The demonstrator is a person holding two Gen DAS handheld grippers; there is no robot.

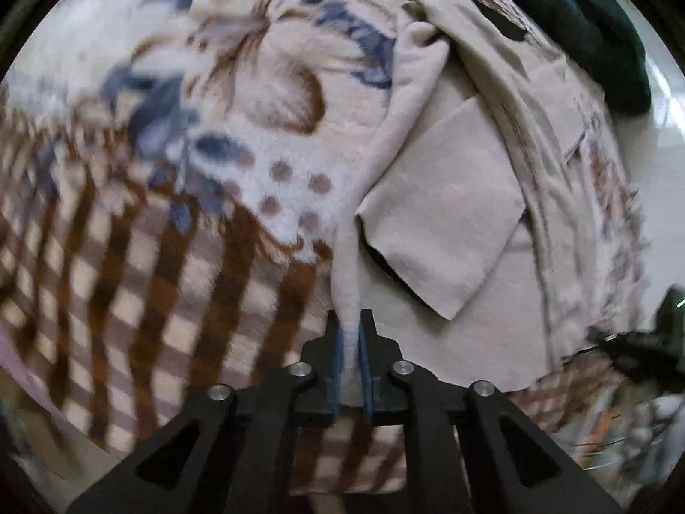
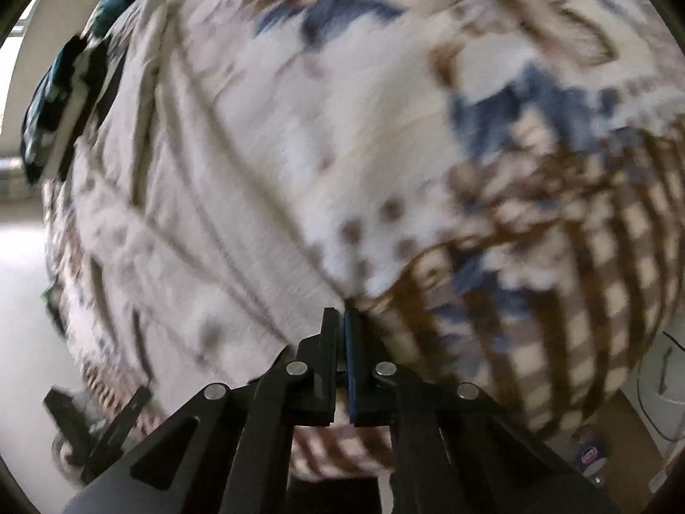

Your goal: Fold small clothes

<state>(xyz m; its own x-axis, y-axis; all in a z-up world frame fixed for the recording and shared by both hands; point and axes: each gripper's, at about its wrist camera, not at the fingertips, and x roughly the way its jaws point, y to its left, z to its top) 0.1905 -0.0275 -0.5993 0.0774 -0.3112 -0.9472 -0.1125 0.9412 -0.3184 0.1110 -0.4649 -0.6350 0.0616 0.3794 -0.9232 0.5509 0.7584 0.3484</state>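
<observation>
A beige garment (image 1: 449, 222) is pinched at its edge by the left hand-held gripper (image 1: 352, 321) and stretches ahead across the patterned blanket (image 1: 205, 137). The right hand-held gripper (image 2: 341, 317) is clamped on another edge, the cloth lying forward-left of it.

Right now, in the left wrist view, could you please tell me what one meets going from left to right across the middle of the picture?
Patterned blanket → raised fold of the beige garment running down into the left gripper → its flat folded-over flap → dark green cloth at the upper right.
</observation>
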